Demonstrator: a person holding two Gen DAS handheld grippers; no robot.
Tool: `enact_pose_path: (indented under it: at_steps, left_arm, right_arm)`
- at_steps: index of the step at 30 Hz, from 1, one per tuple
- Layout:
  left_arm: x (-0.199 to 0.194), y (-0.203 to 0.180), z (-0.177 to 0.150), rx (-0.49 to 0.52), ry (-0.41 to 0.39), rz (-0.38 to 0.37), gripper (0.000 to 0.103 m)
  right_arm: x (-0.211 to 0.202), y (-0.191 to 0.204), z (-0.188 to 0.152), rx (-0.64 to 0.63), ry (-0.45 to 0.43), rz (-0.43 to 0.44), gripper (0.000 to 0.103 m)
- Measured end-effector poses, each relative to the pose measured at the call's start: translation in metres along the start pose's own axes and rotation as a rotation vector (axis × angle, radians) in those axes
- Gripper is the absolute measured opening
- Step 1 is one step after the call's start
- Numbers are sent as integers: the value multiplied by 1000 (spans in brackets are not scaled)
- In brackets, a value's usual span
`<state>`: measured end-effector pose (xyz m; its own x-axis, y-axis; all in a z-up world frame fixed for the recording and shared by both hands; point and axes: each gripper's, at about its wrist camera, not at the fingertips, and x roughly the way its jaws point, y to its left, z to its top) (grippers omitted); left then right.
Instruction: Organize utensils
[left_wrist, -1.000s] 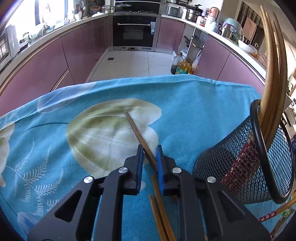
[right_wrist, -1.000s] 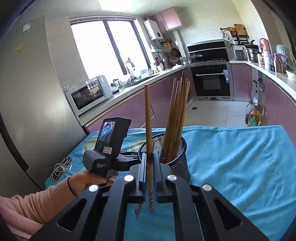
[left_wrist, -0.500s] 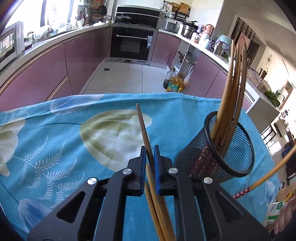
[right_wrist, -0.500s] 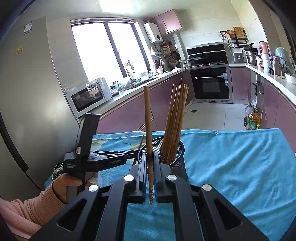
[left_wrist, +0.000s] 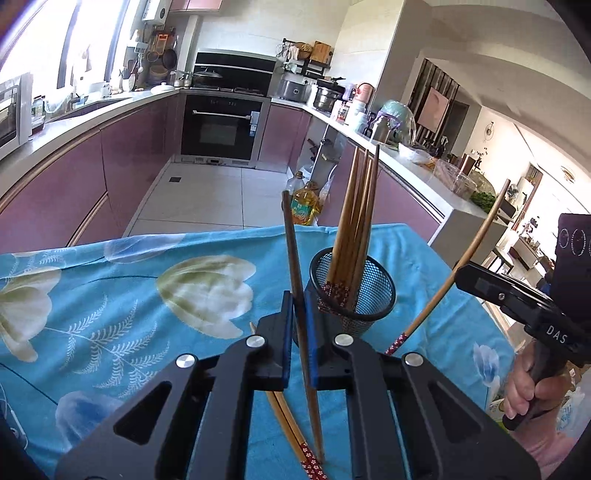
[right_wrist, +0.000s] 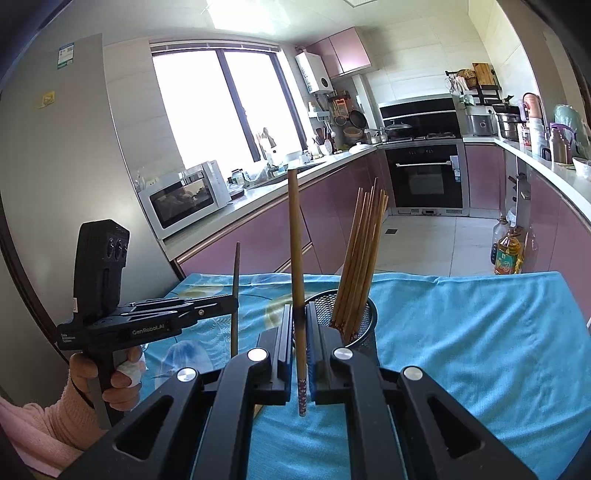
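Holding in my left claw: one dark brown chopstick, pinched between the blue pads, standing pretty much upright with its tip above the cloth.
Left claw seen from the other side: way over on the left in the right-wrist view, chopstick poking up and down through its tip, my hand wrapped round the grip.
Loose pair on the table: two chopsticks lying flat under my left claw, patterned red ends nearest me.
Cloth: blue tablecloth with big pale flowers covering the table.
Holder: black mesh cup, just right of and beyond the left claw, sitting upright on the cloth, with a bundle of chopsticks leaning in it, patterned ends down.
Right claw: clamped on a lighter bamboo chopstick, vertical, patterned end hanging below the pads, just left of the cup.
Same chopstick from the left view: slanting up toward the right, near the cup but not in it.
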<state>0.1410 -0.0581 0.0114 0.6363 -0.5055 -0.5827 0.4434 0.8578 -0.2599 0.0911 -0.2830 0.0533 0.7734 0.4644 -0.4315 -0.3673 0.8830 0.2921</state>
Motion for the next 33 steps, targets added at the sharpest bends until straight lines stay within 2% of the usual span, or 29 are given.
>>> enact_pose_path:
  at_steps: [10,20,24,33]
  left_arm:
    - [-41,-18,14,25,-90,-60,7]
    - [-60,-26,31,16,-139,-93,4]
    - [-50,-22,23,13,-100,-80,4]
    - [-1,27,-10,-47,66,60,7]
  right_arm:
    - [-4,1,12,-15,-26,2,6]
    - [-2,2,23,-25,-41,7,6]
    - [0,1,18,-20,-32,11,6]
    - [9,-6,9,2,8,9,6]
